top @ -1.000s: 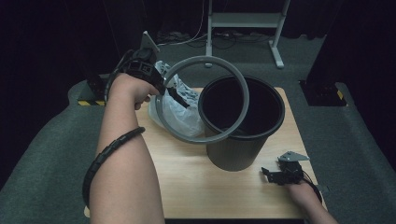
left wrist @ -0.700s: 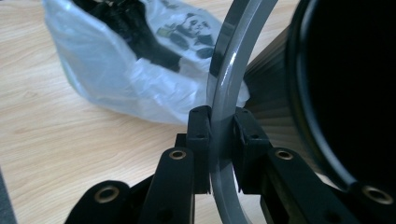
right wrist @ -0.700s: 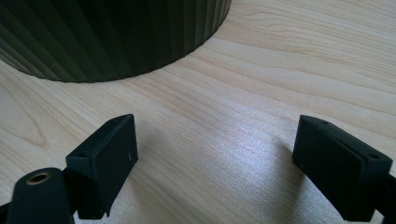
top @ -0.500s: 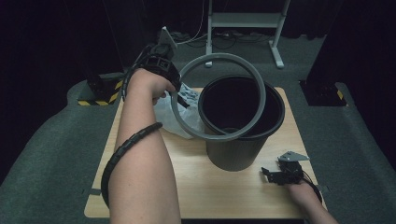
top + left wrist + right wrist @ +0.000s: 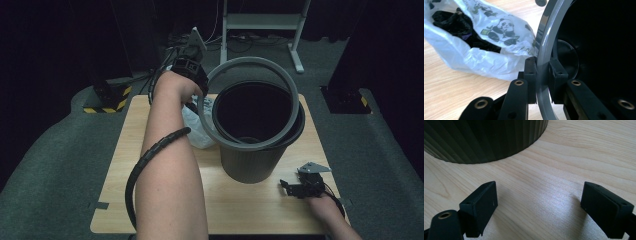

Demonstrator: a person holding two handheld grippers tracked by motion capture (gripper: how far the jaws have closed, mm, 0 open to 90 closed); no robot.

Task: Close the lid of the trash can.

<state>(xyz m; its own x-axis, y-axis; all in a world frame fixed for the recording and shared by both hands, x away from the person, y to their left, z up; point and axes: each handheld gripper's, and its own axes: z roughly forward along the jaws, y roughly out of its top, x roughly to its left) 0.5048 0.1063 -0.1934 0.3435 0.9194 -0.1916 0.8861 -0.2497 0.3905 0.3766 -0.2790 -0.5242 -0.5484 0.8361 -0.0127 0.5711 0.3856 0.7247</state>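
1. Dark curtains and grey carpet surround a pale wooden bench (image 5: 250, 210), which fills the middle of the high view; a metal stand foot sits at the upper centre.
2. At frame centre a black ribbed bin (image 5: 257, 150) stands upright on the bench, its mouth open and its inside bare, with no liner visible.
3. Over the bin's mouth hangs a grey ring (image 5: 250, 70), tilted, its far side raised toward the top of the frame and its near side low against the bin's rim. I judge it to be the bin's clamp ring, being carried toward or away from its seat; which of the two, I cannot tell.
4. At upper left of centre, the left tongs (image 5: 192, 70) are pinched narrowly on the ring's left edge. In the left gripper view the two pads (image 5: 530, 72) press the grey band from both sides.
5. Just left of the bin lies a white plastic bag (image 5: 486, 50) printed with pandas, crumpled on the bench with something black inside.
6. At lower right the right tongs (image 5: 300, 187) rest on the bench, jaws spread wide and holding nothing; their own view shows bare wood between them and the bin's base just ahead.
7. Judged progress: ring in hand and not seated, bag outside the bin, so lining and clamping appear to be left.
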